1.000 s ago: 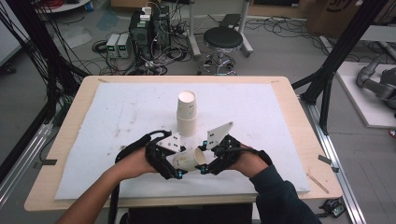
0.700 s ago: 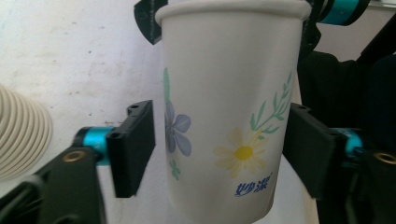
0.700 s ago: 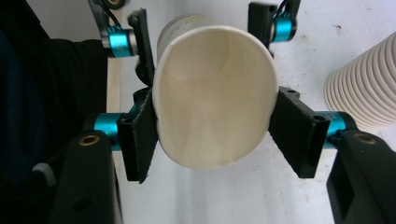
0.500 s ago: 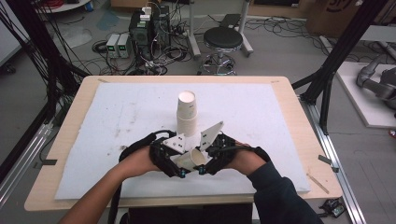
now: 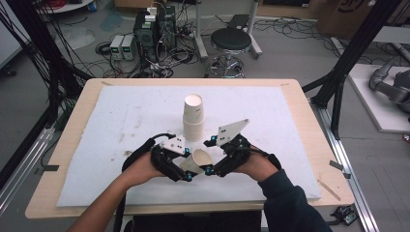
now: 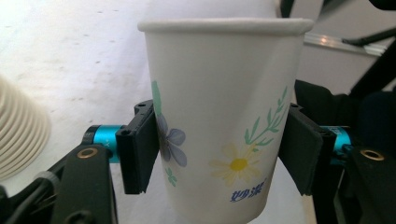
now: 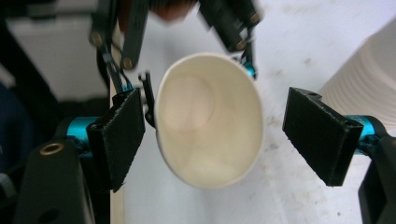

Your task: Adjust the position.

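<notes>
A paper cup (image 5: 198, 159) with a flower print (image 6: 224, 116) is held just above the white mat at the front middle. My left gripper (image 5: 190, 170) (image 6: 219, 149) is shut on its sides, and both pads (image 6: 140, 149) press the wall. Its jaws closed on the cup and have just been opening slightly. My right gripper (image 5: 212, 166) (image 7: 217, 133) faces the cup's open mouth (image 7: 210, 121). Its jaws have just been opening and now stand wide, with the rim between them and the pads (image 7: 320, 133) off it.
A tall stack of paper cups (image 5: 193, 118) stands upside down just behind the hands, close to both grippers (image 6: 21, 135) (image 7: 369, 84). The white mat (image 5: 121, 121) covers most of the wooden table (image 5: 72, 145). A stool and cables lie beyond the far edge.
The right gripper's jaws have spread away from the cup, while the left gripper's jaws have come in on its sides. Both hands stayed where they were.
</notes>
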{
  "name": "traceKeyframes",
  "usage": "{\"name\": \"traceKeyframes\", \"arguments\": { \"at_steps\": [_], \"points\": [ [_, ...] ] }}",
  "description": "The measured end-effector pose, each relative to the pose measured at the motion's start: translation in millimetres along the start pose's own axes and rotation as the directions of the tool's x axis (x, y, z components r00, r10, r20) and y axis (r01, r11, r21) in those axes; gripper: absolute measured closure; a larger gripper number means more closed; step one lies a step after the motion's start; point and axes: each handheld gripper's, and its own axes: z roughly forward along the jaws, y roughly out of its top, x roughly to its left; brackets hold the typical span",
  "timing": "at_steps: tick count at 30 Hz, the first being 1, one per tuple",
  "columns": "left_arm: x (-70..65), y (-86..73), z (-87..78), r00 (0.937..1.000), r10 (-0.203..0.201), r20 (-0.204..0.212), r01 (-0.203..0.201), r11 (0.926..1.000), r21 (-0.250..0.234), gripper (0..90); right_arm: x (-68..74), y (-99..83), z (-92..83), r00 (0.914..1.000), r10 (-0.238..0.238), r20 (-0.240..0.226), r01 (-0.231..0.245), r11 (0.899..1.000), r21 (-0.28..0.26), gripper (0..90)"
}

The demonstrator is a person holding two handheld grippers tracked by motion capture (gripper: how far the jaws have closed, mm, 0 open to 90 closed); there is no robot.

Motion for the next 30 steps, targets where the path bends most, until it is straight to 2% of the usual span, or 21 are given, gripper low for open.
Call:
{"name": "traceKeyframes", "arguments": {
  "at_steps": [2,3,4,7,10,15,19,21,22,24,25,26,27,28,29,30],
  "points": [
    [1.7,-4.4,-2.7,0.9995,-0.019,-0.027,0.018,0.9996,-0.024,33.1,-1.6,-7.9,-12.5,0.9987,0.034,0.039,-0.031,0.997,-0.075,21.3],
    [2.8,-6.9,-4.9,0.9985,-0.036,-0.042,0.034,0.9986,-0.042,33.1,-1.6,-7.9,-12.5,0.9987,0.034,0.039,-0.031,0.997,-0.075,21.3],
    [4.3,-10.6,-7.3,0.9972,-0.055,-0.051,0.051,0.9960,-0.073,32.8,-2.0,-11.4,-16.3,0.9972,0.041,0.062,-0.036,0.995,-0.090,21.3],
    [6.3,-18.4,-13.8,0.9930,-0.090,-0.076,0.079,0.9873,-0.138,32.7,-4.6,-25.0,-25.8,0.9911,0.088,0.100,-0.074,0.988,-0.138,21.3],
    [7.7,-25.7,-21.0,0.9885,-0.110,-0.104,0.089,0.9780,-0.189,32.7,-6.3,-39.4,-32.3,0.9810,0.128,0.145,-0.102,0.979,-0.174,21.4],
    [9.4,-35.8,-31.4,0.9825,-0.136,-0.127,0.101,0.9624,-0.252,32.8,-7.4,-60.7,-41.3,0.9578,0.186,0.219,-0.136,0.965,-0.223,21.5],
    [9.4,-46.0,-39.6,0.9754,-0.158,-0.154,0.101,0.9410,-0.323,32.7,-7.8,-77.3,-47.5,0.9381,0.226,0.263,-0.161,0.955,-0.248,21.5],
    [10.0,-51.8,-43.9,0.9710,-0.172,-0.166,0.105,0.9298,-0.353,32.7,-8.1,-86.6,-49.9,0.9225,0.252,0.292,-0.177,0.949,-0.260,21.5],
    [10.6,-54.8,-46.4,0.9681,-0.179,-0.175,0.103,0.9221,-0.373,32.7,-7.9,-91.3,-50.9,0.9139,0.265,0.308,-0.185,0.946,-0.267,21.5],
    [11.7,-60.7,-51.8,0.9608,-0.198,-0.194,0.102,0.9033,-0.417,32.7,-7.9,-100.2,-51.4,0.8982,0.276,0.342,-0.189,0.945,-0.265,21.5],
    [12.1,-62.2,-53.7,0.9584,-0.199,-0.204,0.096,0.8994,-0.427,32.6,-8.0,-105.4,-51.7,0.8897,0.287,0.355,-0.193,0.942,-0.275,21.4],
    [12.0,-64.4,-56.5,0.9526,-0.208,-0.222,0.089,0.8889,-0.449,32.5,-8.0,-108.3,-51.8,0.8841,0.293,0.364,-0.195,0.939,-0.282,21.5],
    [11.9,-65.6,-58.2,0.9483,-0.213,-0.235,0.083,0.8821,-0.464,32.1,-8.0,-111.9,-51.7,0.8758,0.301,0.378,-0.198,0.937,-0.287,21.5],
    [11.8,-67.1,-60.2,0.9432,-0.219,-0.250,0.074,0.8717,-0.484,32.0,-8.6,-113.5,-51.7,0.8710,0.298,0.391,-0.193,0.939,-0.285,21.4],
    [11.8,-68.5,-62.7,0.9361,-0.222,-0.273,0.060,0.8647,-0.499,32.0,-8.4,-115.0,-52.2,0.8669,0.304,0.395,-0.199,0.938,-0.284,21.4],
    [11.7,-68.9,-64.1,0.9318,-0.223,-0.286,0.050,0.8604,-0.507,31.8,-8.4,-116.5,-53.2,0.8598,0.311,0.405,-0.198,0.934,-0.296,21.4]
  ]
}}
